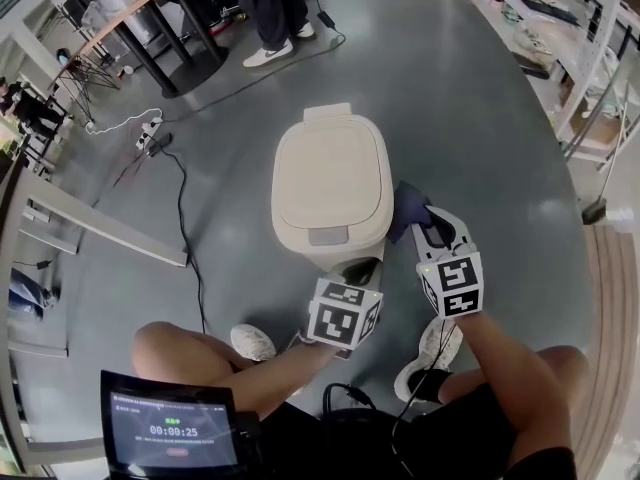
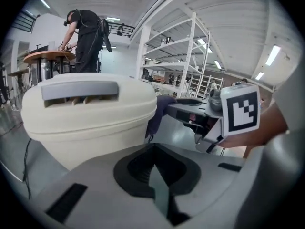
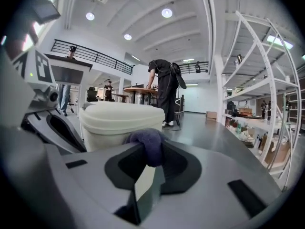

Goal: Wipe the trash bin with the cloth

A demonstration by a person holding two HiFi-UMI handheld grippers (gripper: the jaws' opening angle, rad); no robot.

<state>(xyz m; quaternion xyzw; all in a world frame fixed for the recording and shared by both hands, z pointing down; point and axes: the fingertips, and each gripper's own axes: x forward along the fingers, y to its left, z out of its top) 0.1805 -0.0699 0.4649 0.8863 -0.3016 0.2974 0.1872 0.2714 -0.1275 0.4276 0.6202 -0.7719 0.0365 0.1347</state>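
Note:
A cream trash bin (image 1: 330, 183) with its lid down stands on the grey floor right in front of me. My right gripper (image 1: 427, 220) is shut on a purple cloth (image 1: 407, 208), which is pressed against the bin's right side. The right gripper view shows the cloth (image 3: 148, 144) bunched between the jaws, with the bin (image 3: 119, 120) just beyond. My left gripper (image 1: 360, 268) is at the bin's front wall, below the grey lid handle (image 1: 328, 235), shut with nothing in it. The left gripper view shows the bin (image 2: 90, 118) close up and the cloth (image 2: 159, 111) at its side.
A black cable (image 1: 185, 218) and a power strip (image 1: 150, 133) lie on the floor to the left. Another person (image 1: 270, 13) stands by a round table at the back. Metal shelving (image 1: 590, 58) lines the right side. My shoes (image 1: 252, 341) are just behind the bin.

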